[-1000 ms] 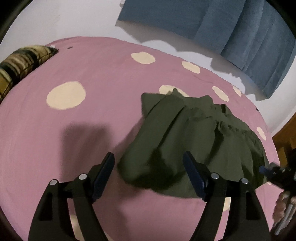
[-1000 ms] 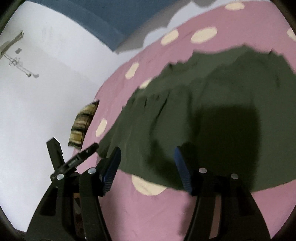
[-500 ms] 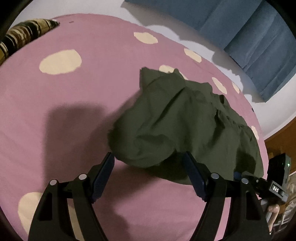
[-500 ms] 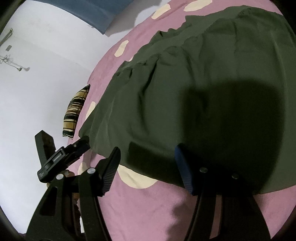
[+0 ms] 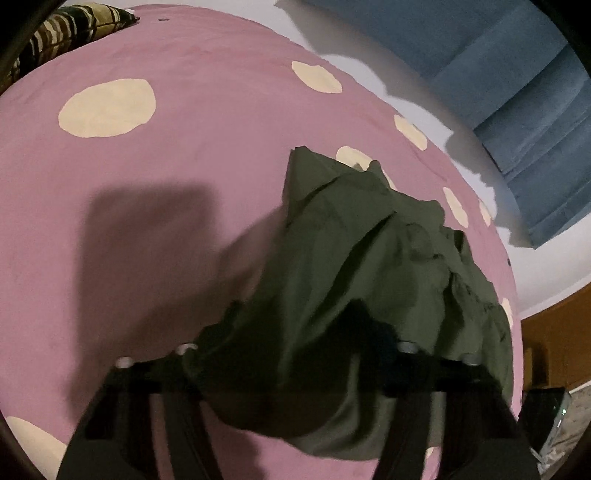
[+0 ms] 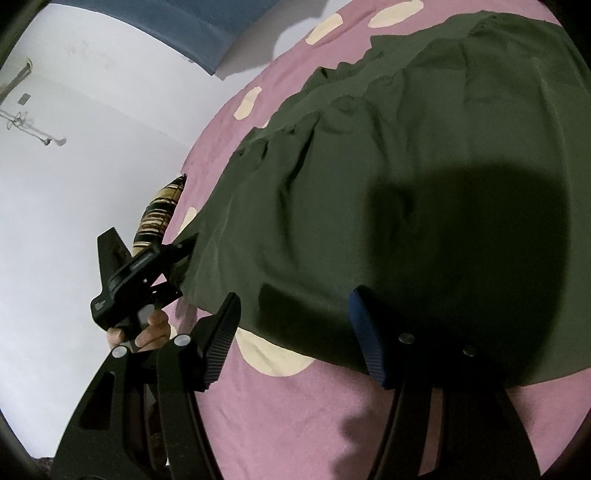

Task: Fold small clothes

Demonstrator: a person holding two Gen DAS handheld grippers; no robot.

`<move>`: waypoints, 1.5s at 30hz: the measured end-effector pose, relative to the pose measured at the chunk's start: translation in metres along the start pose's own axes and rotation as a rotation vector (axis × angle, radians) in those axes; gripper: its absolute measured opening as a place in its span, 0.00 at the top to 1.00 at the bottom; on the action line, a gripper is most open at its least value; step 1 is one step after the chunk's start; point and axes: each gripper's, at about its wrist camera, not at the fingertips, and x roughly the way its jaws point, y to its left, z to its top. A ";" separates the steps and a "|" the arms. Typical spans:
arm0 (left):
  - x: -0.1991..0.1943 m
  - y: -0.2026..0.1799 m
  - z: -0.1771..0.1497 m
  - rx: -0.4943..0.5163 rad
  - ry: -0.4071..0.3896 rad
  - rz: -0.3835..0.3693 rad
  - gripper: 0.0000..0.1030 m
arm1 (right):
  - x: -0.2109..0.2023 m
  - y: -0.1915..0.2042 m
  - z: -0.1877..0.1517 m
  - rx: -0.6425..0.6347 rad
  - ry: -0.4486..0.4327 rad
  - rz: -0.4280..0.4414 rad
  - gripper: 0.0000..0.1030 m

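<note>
Green garment [image 6: 388, 177] on bed [image 5: 166, 184]: light, limp, bunches easily; best pinched at hem corners. Left gripper [image 5: 291, 354] closing on bunched corner; right gripper [image 6: 295, 332] released, hem between fingers.

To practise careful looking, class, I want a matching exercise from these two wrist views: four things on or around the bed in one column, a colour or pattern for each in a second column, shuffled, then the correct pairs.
Things
1. crumpled cloth garment
2. bedsheet with round spots
3. hanging fabric curtain
4. soft pillow at the bed's edge

Colours
A. blue
B. striped brown, black and cream
C. dark olive green
D. pink with cream dots

Pairs: 1-C, 2-D, 3-A, 4-B
</note>
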 end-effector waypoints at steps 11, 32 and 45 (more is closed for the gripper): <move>-0.026 -0.039 0.002 0.138 -0.070 0.044 0.91 | -0.001 -0.001 -0.005 0.006 -0.014 0.016 0.41; -0.085 -0.214 -0.029 0.539 -0.194 -0.033 0.91 | 0.003 0.000 -0.017 -0.019 -0.054 0.019 0.43; -0.035 -0.316 -0.099 0.769 -0.124 0.015 0.91 | -0.046 -0.029 -0.029 0.047 0.018 0.051 0.46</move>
